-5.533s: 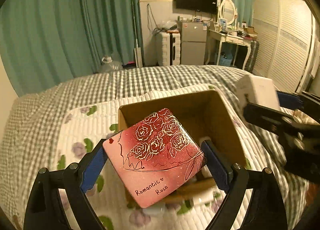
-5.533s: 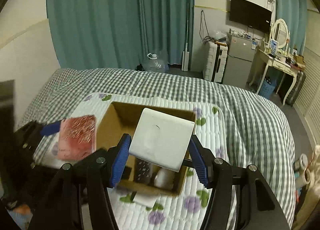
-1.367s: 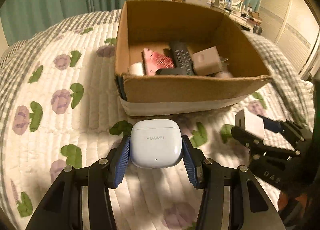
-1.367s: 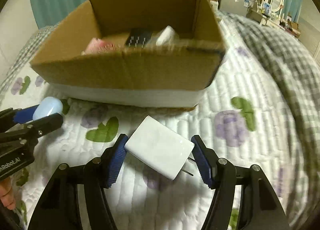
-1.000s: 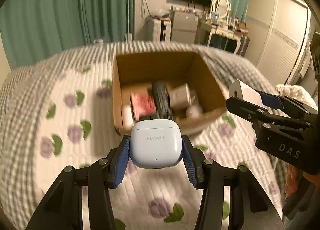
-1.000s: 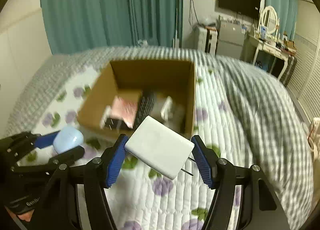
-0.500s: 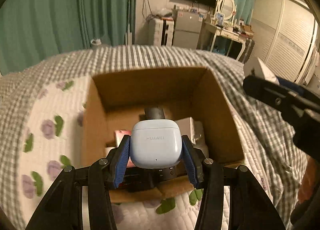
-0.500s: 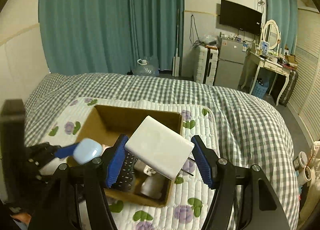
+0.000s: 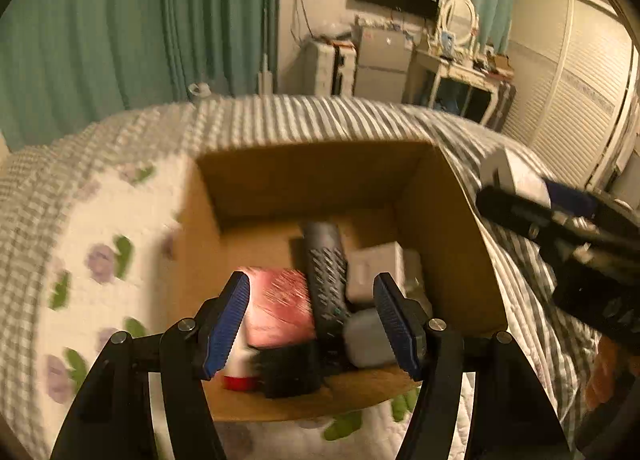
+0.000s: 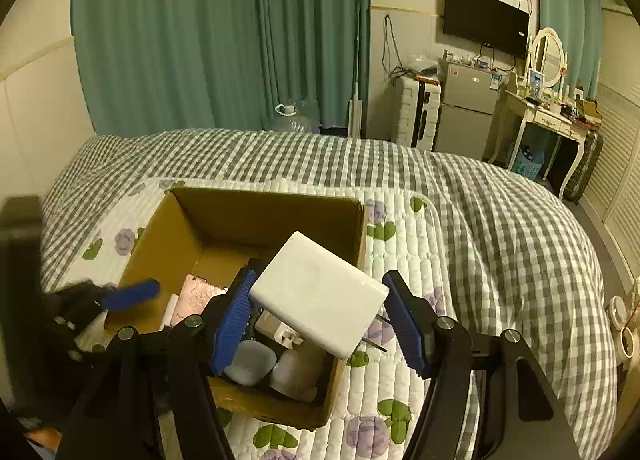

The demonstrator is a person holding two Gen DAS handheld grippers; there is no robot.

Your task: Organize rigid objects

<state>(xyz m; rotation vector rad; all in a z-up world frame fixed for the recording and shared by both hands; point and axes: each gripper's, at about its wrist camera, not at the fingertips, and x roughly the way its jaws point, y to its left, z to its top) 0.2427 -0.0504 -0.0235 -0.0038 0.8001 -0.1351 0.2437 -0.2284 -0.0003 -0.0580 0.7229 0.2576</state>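
An open cardboard box (image 9: 448,228) (image 10: 156,232) stands on the bed. In it lie a pink rose tin (image 9: 278,310), a black remote (image 9: 326,268), a white cube (image 9: 374,274) and the pale blue earbud case (image 9: 366,338) (image 10: 250,368). My left gripper (image 9: 312,324) is open and empty above the box's near side. My right gripper (image 10: 318,320) is shut on a white charger (image 10: 320,294) with metal prongs, held above the box's near right corner; it also shows in the left wrist view (image 9: 512,176).
The box rests on a white quilted flower-print pad (image 10: 400,392) over a grey checked bedspread (image 10: 500,228). Teal curtains, a fridge, a dressing table and a wall TV stand beyond the bed.
My left gripper has opened and let go of the earbud case, which now lies in the box. The right gripper still holds the charger above the box.
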